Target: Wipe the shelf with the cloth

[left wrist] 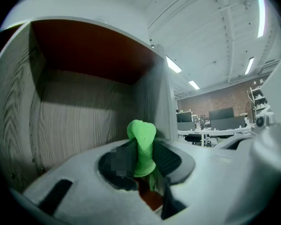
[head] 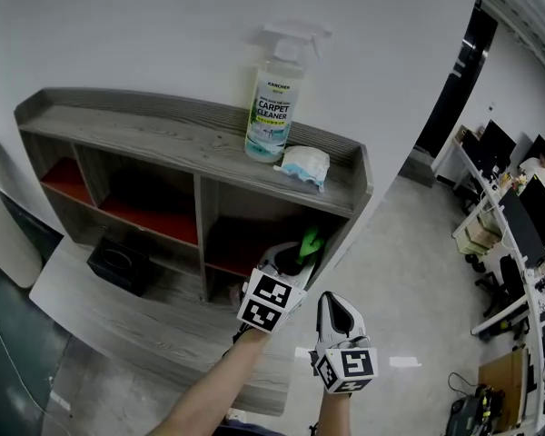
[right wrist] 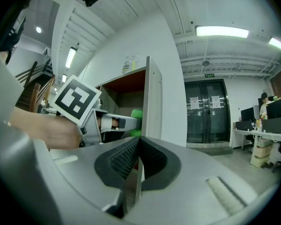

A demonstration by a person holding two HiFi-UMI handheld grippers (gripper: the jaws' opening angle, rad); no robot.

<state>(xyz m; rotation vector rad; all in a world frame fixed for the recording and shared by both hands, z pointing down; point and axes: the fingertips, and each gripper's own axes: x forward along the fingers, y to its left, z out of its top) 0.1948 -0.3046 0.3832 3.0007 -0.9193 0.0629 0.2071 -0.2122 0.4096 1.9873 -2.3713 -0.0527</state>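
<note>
Cloth: we see a bright green cloth [head: 310, 241] bunched into a roll, just below the centre of the head view, at the mouth of the shelf's lower right compartment. In the left gripper view the cloth [left wrist: 141, 131] stands up at frame centre, in front of the compartment's back corner. We cannot tell whether it touches the wood.
Left gripper: the left gripper [head: 301, 252] has its jaws clamped on the cloth, one dark pad on each side of the roll [left wrist: 141, 156]. The right gripper view shows it at mid-left, reaching into the compartment [right wrist: 131, 123].
Right gripper: the right gripper [head: 333, 303] is at lower centre of the head view, just right of the left one and outside the shelf. Its jaws are pressed together, pad against pad [right wrist: 139, 146].
Shelf: the shelf [head: 163, 134] is a grey wood-grain unit against a white wall, filling the left and centre of the head view. We see red panels inside its compartments.
Top board: a spray bottle [head: 274, 103] labelled "CARPET CLEANER" stands upright at top centre. A crumpled white and blue wipe [head: 304, 164] lies just to its lower right.
Lower left compartment: a black box [head: 118, 263] sits on the floor board.
Background: desks with monitors [head: 518, 212] line the right edge of the head view.
</note>
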